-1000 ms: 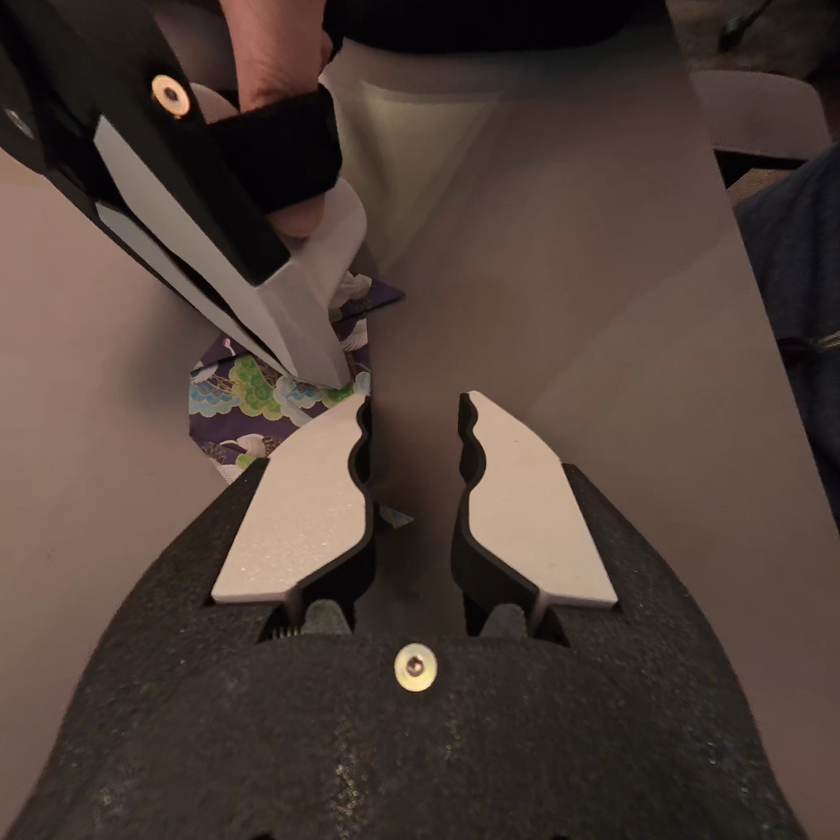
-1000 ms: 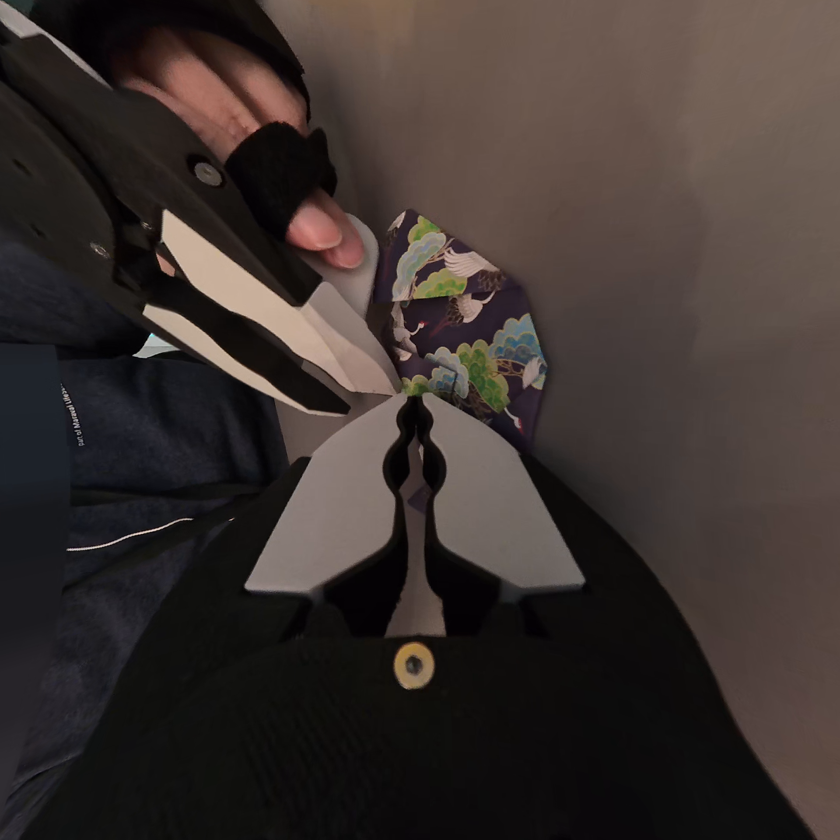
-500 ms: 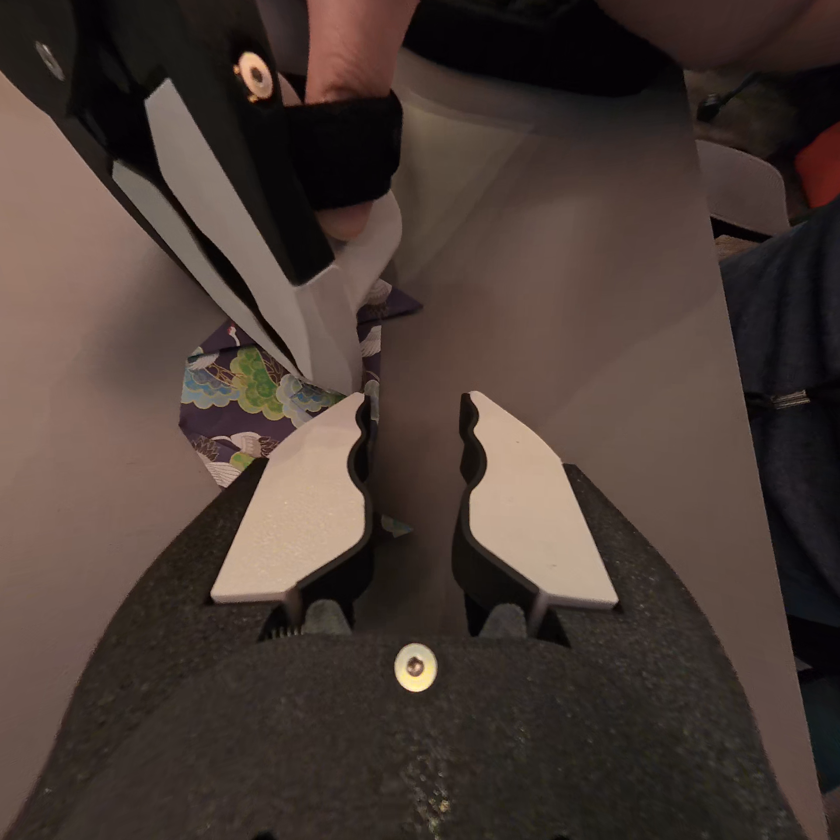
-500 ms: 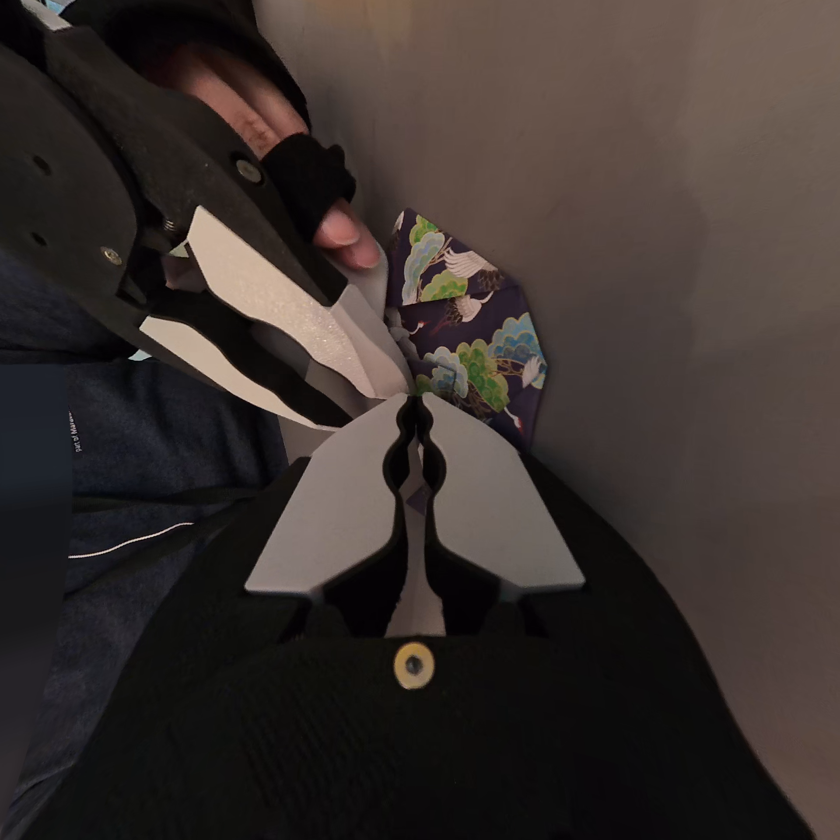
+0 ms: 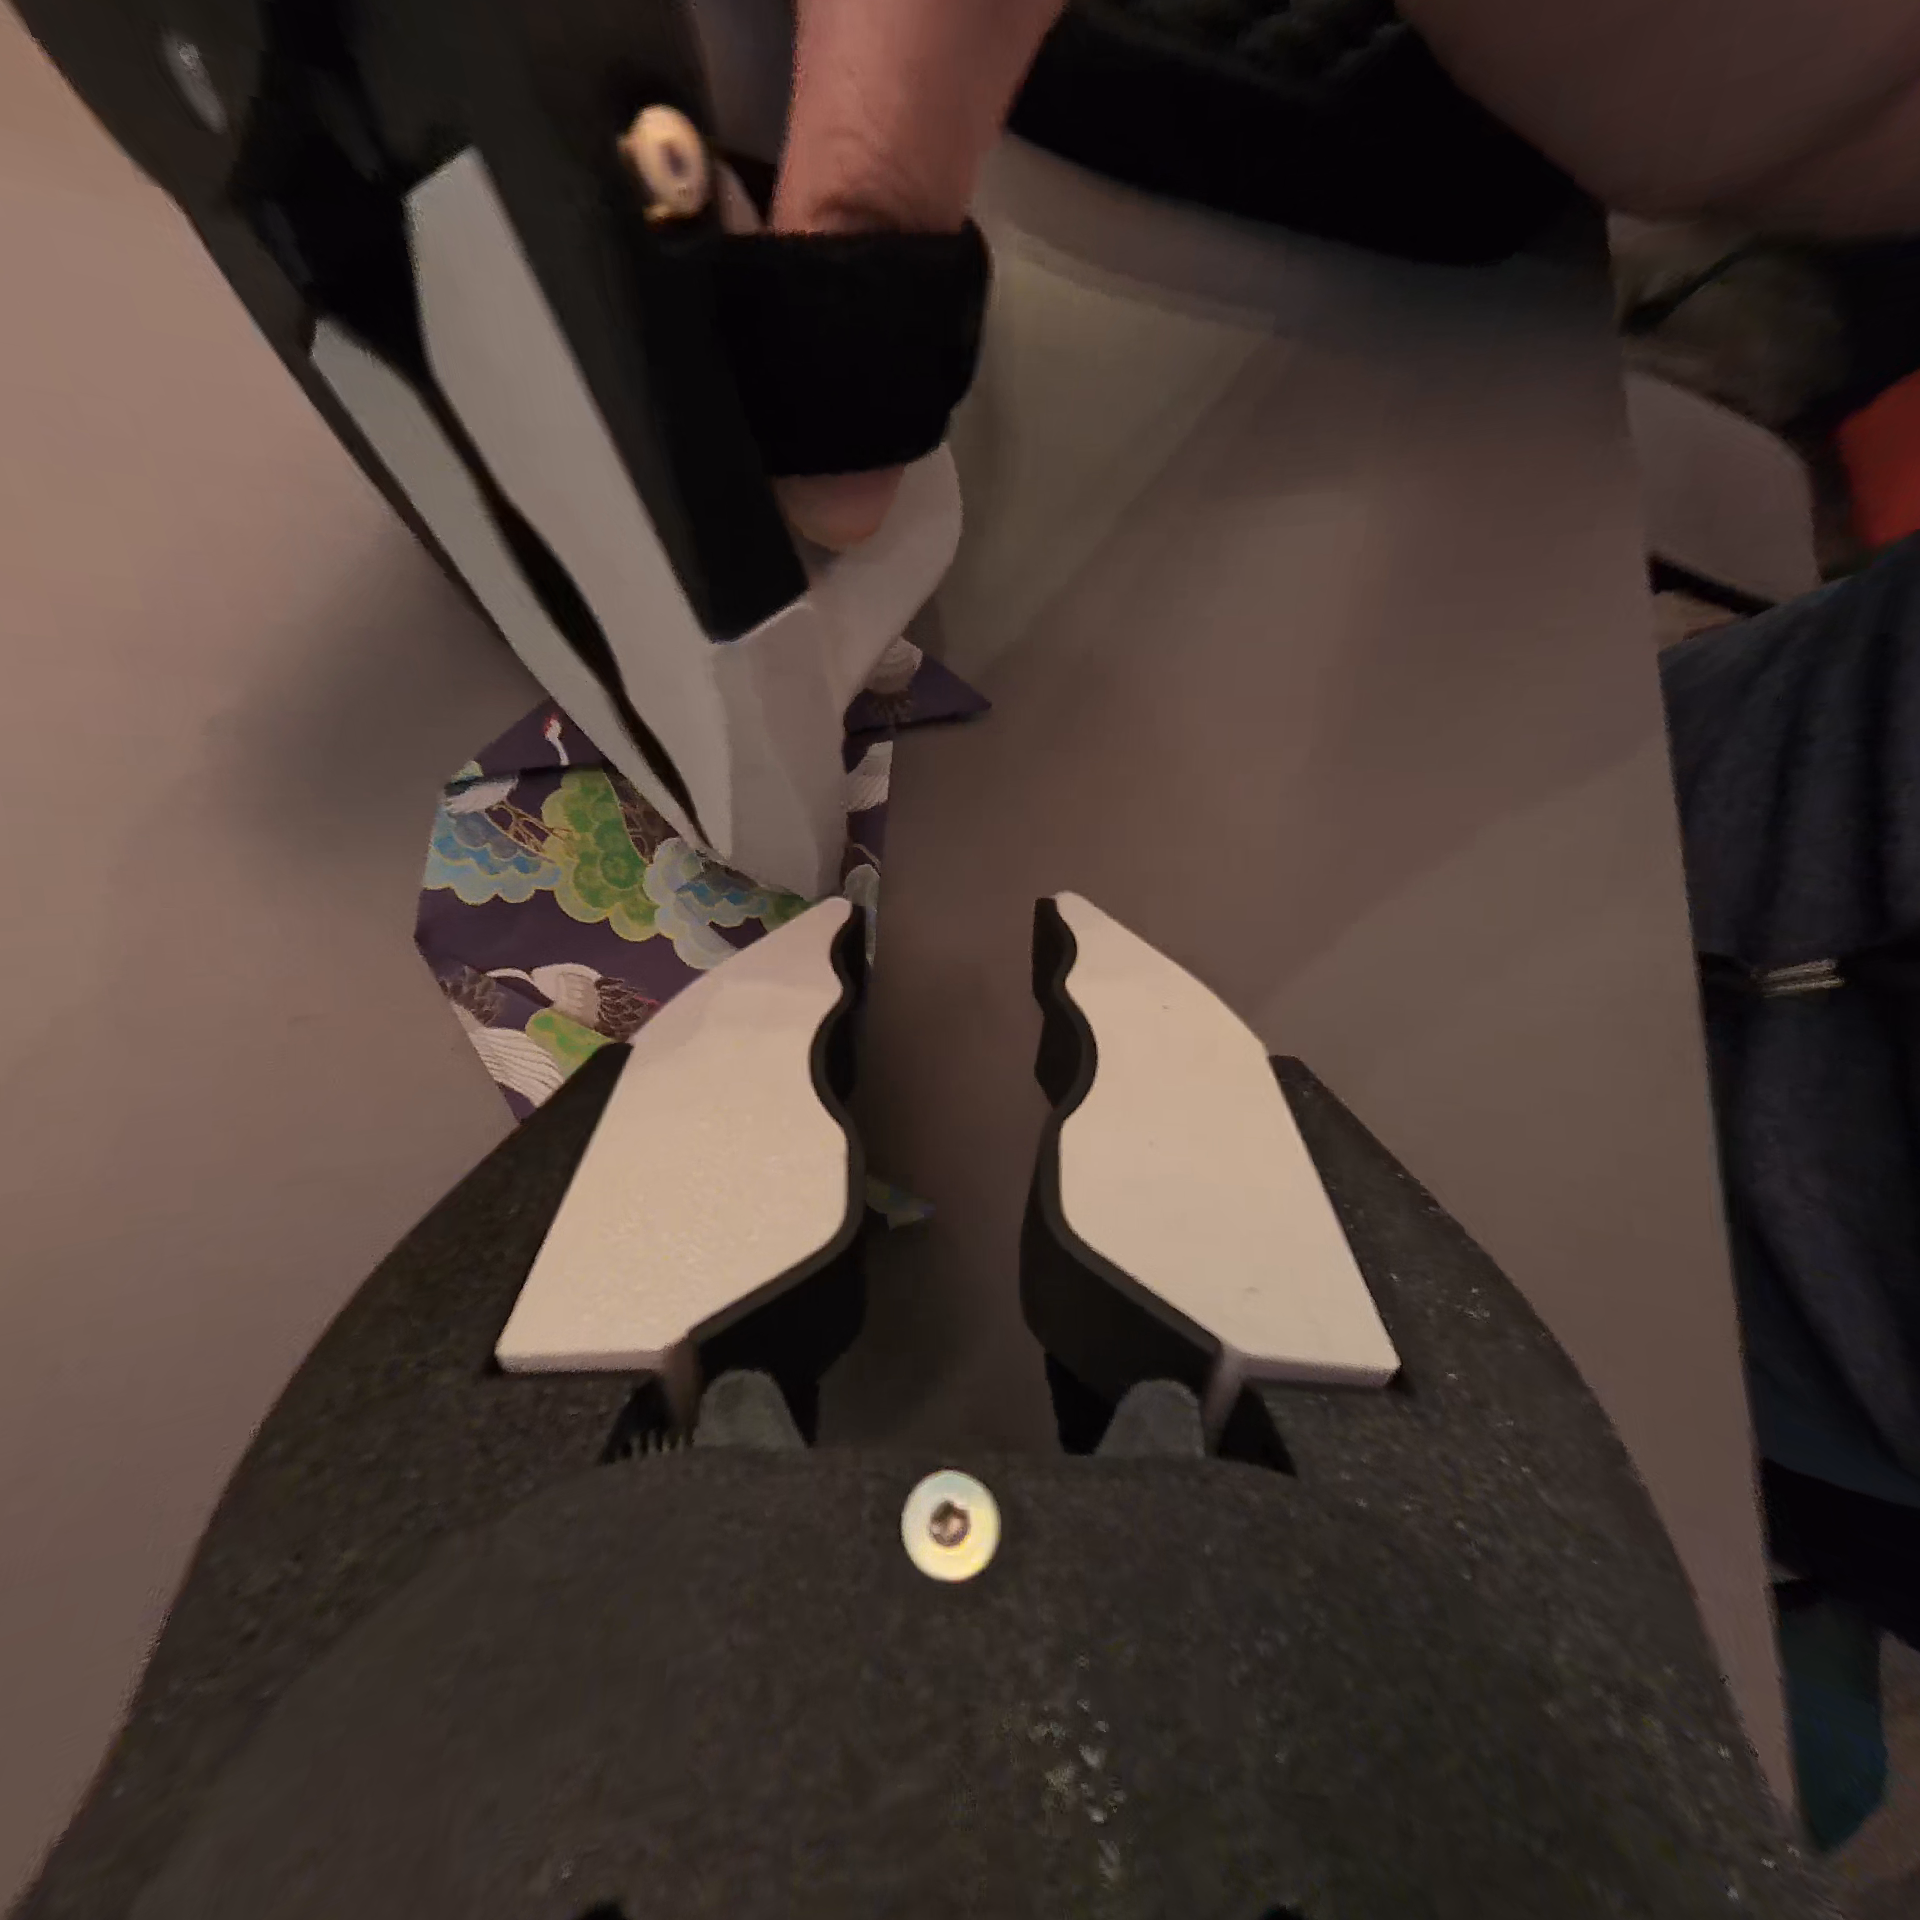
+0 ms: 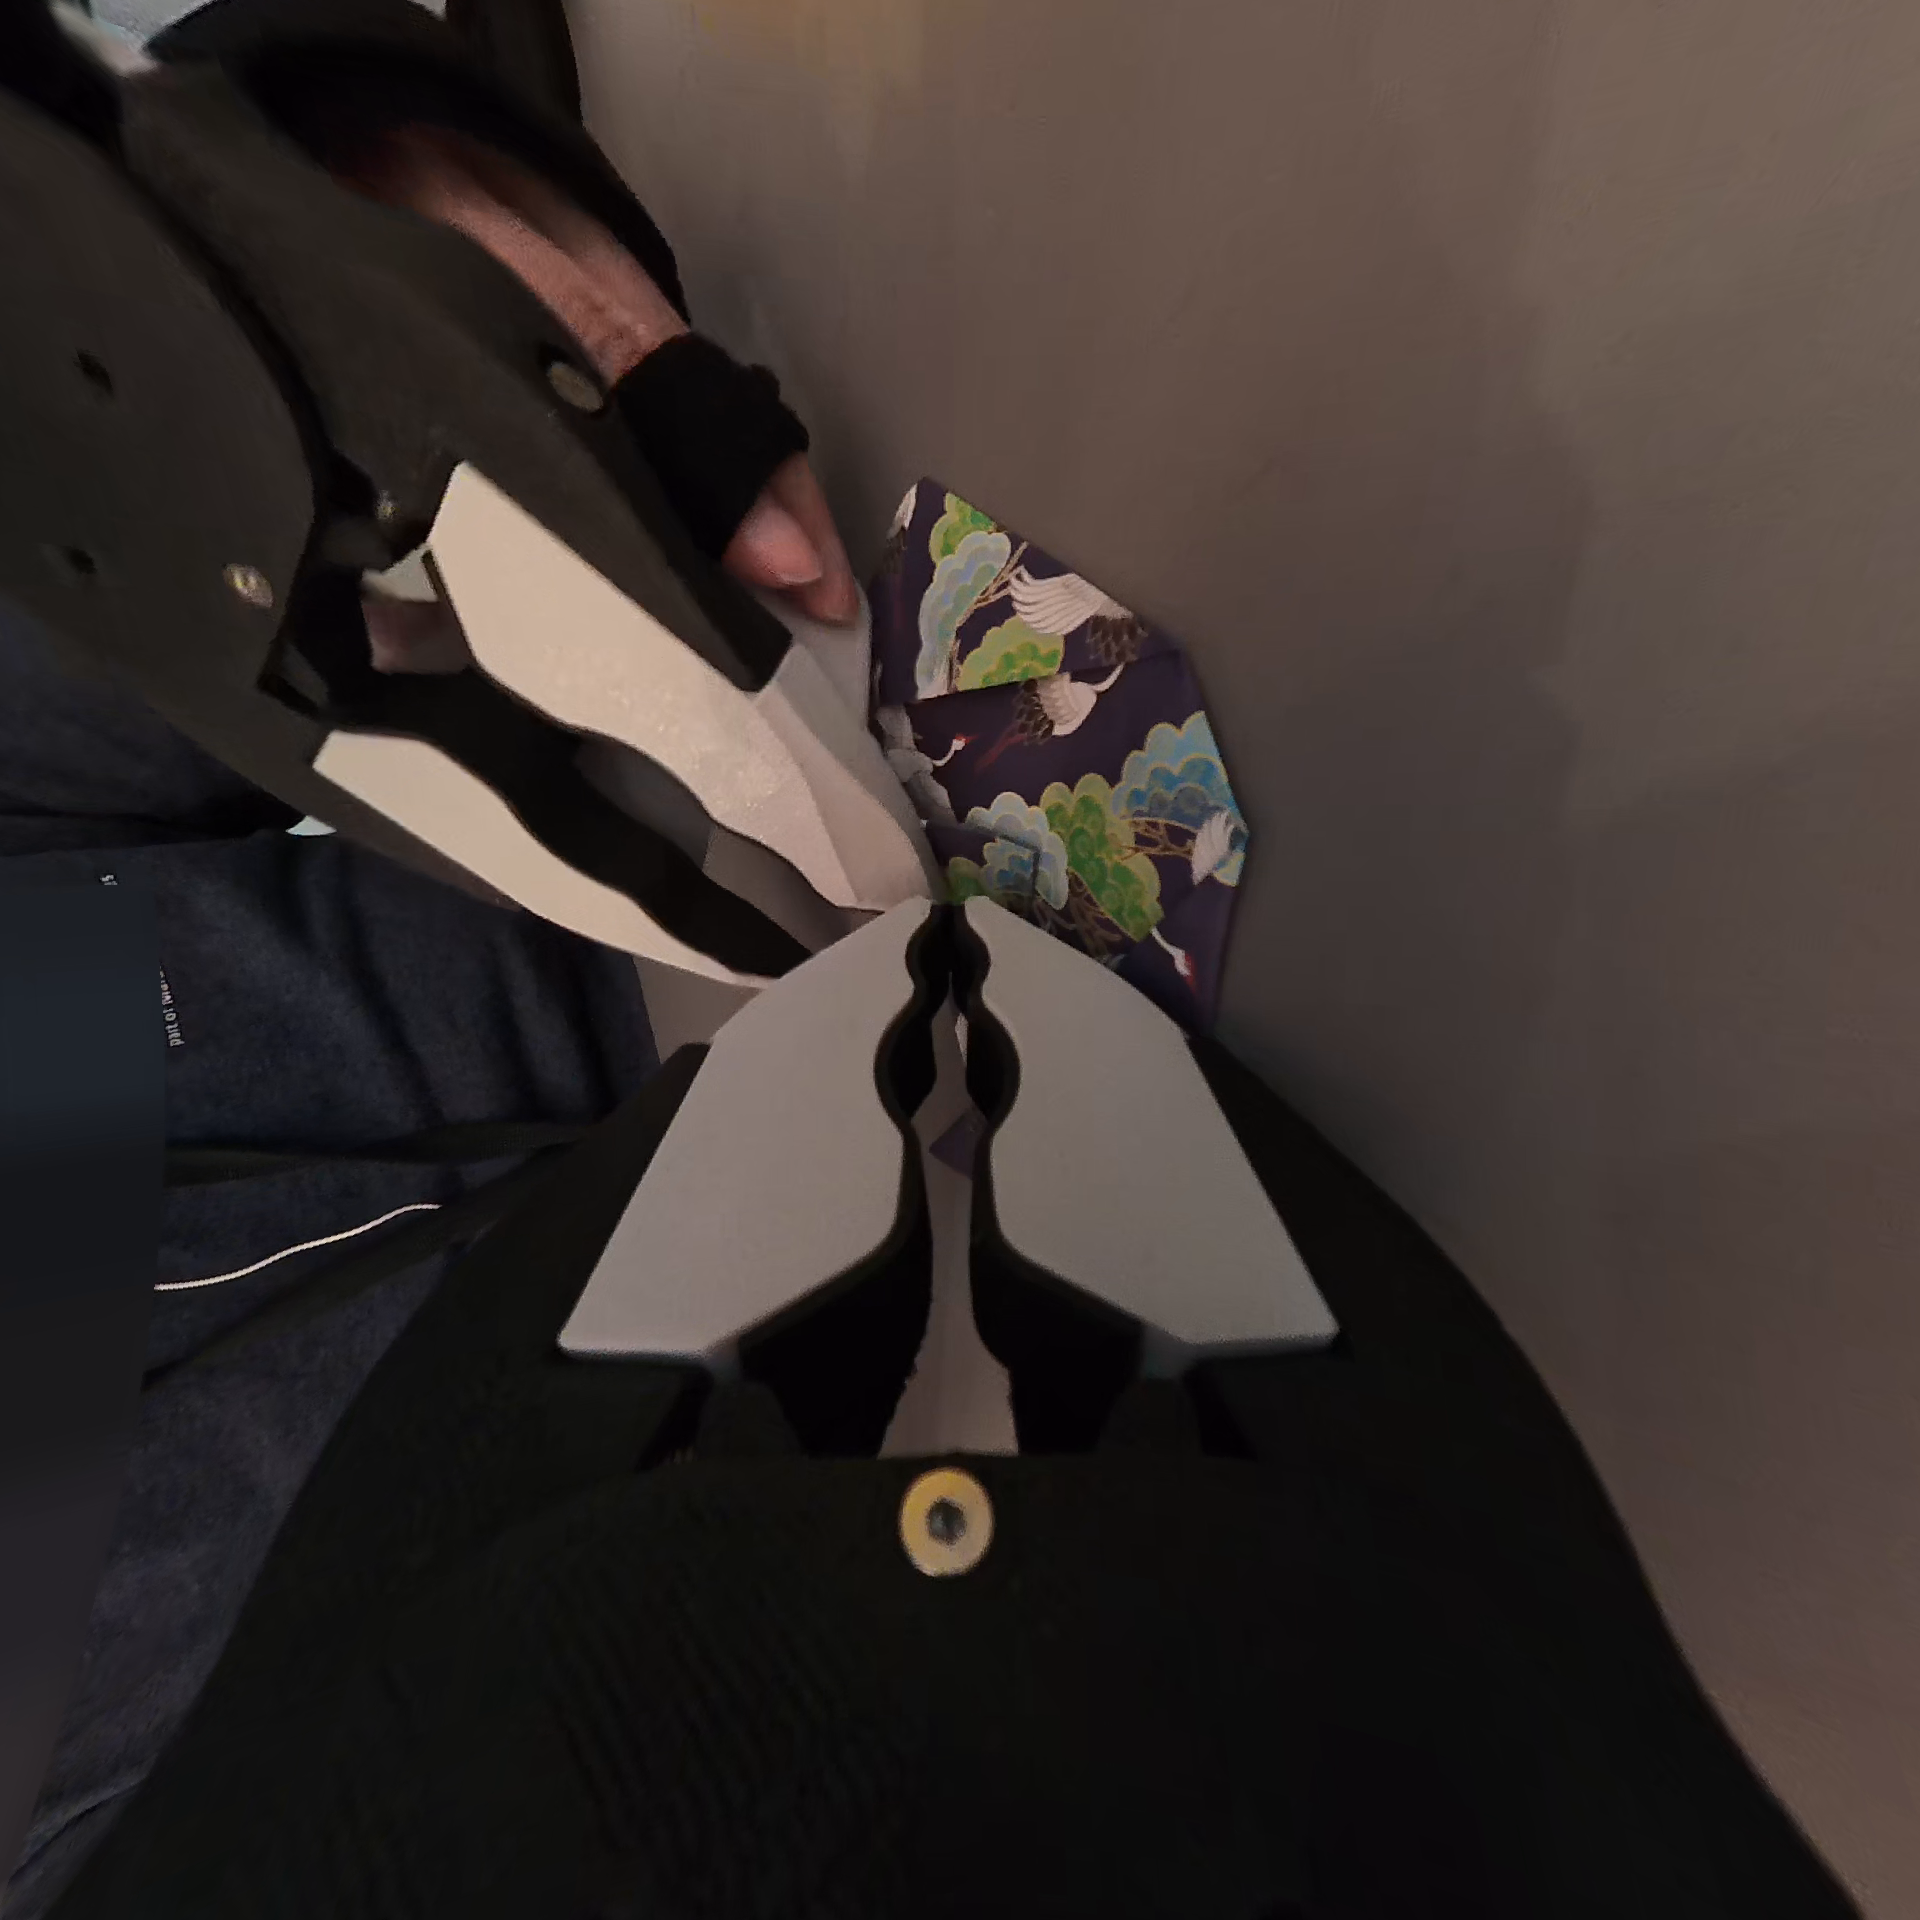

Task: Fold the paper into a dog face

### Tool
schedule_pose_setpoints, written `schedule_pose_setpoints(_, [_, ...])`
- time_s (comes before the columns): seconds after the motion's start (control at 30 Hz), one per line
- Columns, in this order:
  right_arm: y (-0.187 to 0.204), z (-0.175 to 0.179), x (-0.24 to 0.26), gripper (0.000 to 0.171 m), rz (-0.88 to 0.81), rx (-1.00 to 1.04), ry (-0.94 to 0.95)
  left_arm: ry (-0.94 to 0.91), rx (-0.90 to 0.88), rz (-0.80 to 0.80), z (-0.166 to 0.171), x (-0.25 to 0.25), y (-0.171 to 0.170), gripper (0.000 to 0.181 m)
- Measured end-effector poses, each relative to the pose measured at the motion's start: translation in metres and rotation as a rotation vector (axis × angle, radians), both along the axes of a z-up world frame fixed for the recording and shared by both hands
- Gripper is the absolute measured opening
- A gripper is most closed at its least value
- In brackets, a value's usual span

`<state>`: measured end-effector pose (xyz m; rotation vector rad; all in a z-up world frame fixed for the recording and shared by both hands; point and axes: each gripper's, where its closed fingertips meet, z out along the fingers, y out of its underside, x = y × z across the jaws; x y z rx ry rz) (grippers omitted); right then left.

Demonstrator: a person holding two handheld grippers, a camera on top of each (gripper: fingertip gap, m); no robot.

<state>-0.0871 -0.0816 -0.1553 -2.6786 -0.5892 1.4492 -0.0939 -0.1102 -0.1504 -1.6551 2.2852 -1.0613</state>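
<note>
The right gripper pinches the patterned paper; the left gripper, fingers spread, sits at the paper's 4 o'clock edge.

Looked forward along each gripper's own fingers, close above the bench; faced roughly opposite ways; shared the folded paper and the other gripper.

Bare table right of the paper; right tool seemingly blocking its near edge.
</note>
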Motion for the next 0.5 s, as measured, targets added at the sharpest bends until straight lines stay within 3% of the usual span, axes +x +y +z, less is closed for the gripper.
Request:
schedule_pose_setpoints(0.13, [0.0,0.0,0.0,0.002,0.001,-0.001,0.001,0.024,-0.132,0.026,0.002,-0.002,0.002,0.028])
schedule_pose_setpoints(0.3, [0.0,0.0,0.0,0.002,0.002,0.0,0.002,0.058,-0.125,0.076,-0.002,0.0,0.01,0.008])
schedule_pose_setpoints(0.5, [0.0,0.0,0.0,0.002,0.006,0.001,0.002,0.157,-0.214,0.123,0.0,0.001,0.01,0.013])
